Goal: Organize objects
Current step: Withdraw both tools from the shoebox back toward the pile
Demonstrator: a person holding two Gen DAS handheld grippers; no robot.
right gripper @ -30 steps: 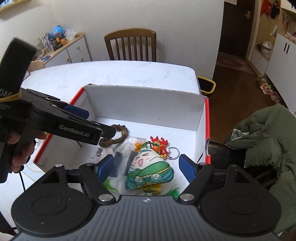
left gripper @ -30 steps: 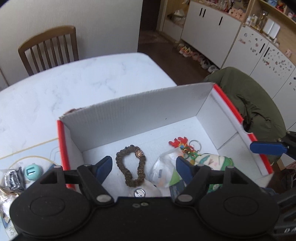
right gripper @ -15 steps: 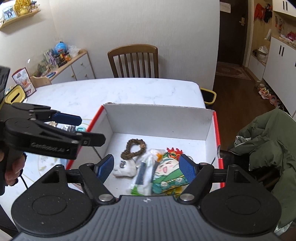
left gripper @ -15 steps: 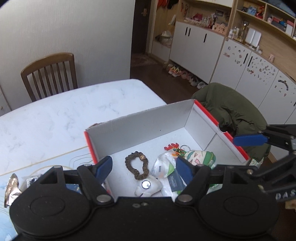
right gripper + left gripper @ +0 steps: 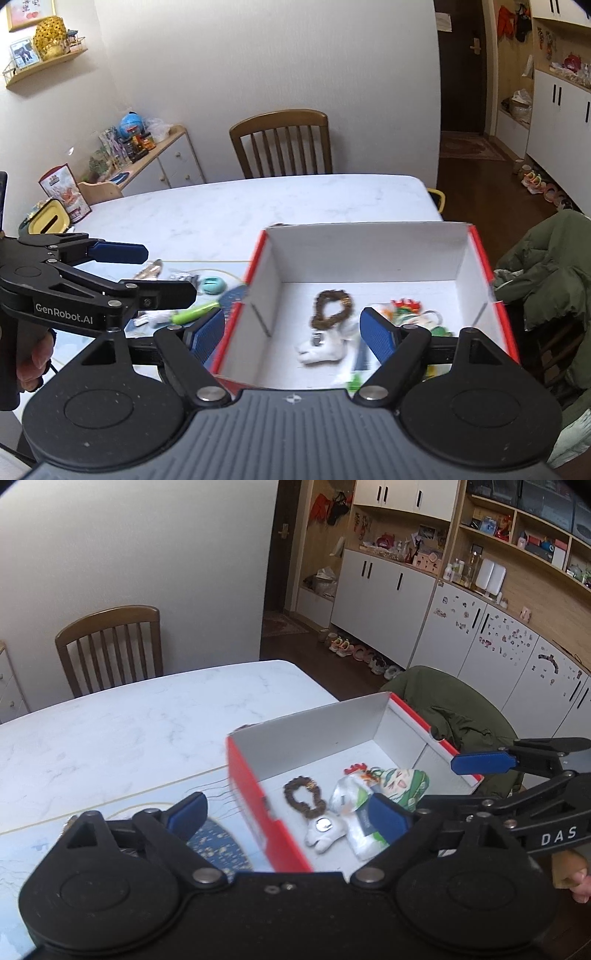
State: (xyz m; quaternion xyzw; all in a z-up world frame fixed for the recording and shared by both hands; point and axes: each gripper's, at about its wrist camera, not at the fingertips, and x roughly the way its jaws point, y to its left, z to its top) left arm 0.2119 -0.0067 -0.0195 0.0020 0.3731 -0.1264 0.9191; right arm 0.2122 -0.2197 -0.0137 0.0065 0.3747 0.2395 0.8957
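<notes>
Box [image 5: 365,254], white inside with red rims, sits on the marble table [image 5: 240,206] at about 1 o'clock in the right wrist view. In it lie a brown bead bracelet [image 5: 330,308], a small white plush [image 5: 319,349], a wrapped packet [image 5: 354,812] and a green-haired character keychain [image 5: 404,782]. Both grippers hang above with nothing between their pads: the left gripper [image 5: 288,814] has its fingers spread wide, straddling the box's near red wall, and the right gripper [image 5: 293,330] is equally wide. Loose items remain on the mat at 9 o'clock of the box, among them a teal round object [image 5: 214,285] and a green stick-like piece [image 5: 194,313]. By my reading, the step in hand is fetching the next loose item; that calls for swinging a gripper toward 9 o'clock, lowering over one piece, and closing squarely.
</notes>
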